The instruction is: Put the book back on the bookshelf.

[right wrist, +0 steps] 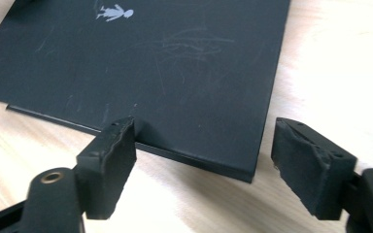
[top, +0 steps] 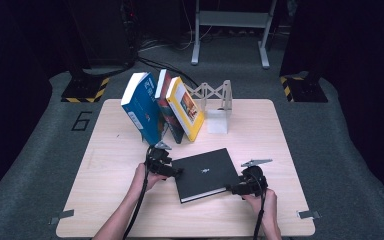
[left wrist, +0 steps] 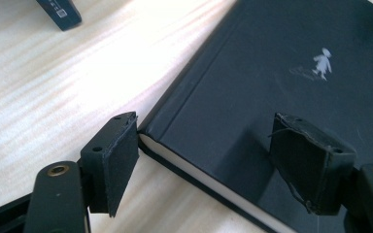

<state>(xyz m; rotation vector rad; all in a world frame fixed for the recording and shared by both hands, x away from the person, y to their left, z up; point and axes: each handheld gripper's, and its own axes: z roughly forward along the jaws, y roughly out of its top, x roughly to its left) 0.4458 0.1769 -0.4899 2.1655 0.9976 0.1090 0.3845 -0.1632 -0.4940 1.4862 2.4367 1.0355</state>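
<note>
Black hardcover book (top: 206, 173) lies flat on the pale wooden table (top: 105, 200); behind it lean three upright books (top: 162, 107). Left gripper (top: 179, 173) and right gripper (top: 228, 188) straddle its near corners, jaws released.

Dim room, bright overhead glare on the table (top: 260, 125), soft low-resolution frames

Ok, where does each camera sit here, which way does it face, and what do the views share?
High view: above the person's side, looking forward and down on the table; forearms, left tongs, right tongs.
Left gripper view: rides the left tongs, faces the black book at its near left corner; both jaws show, open.
Right gripper view: rides the right tongs, faces the book's near right corner; jaws open.
All three share the book.
</note>
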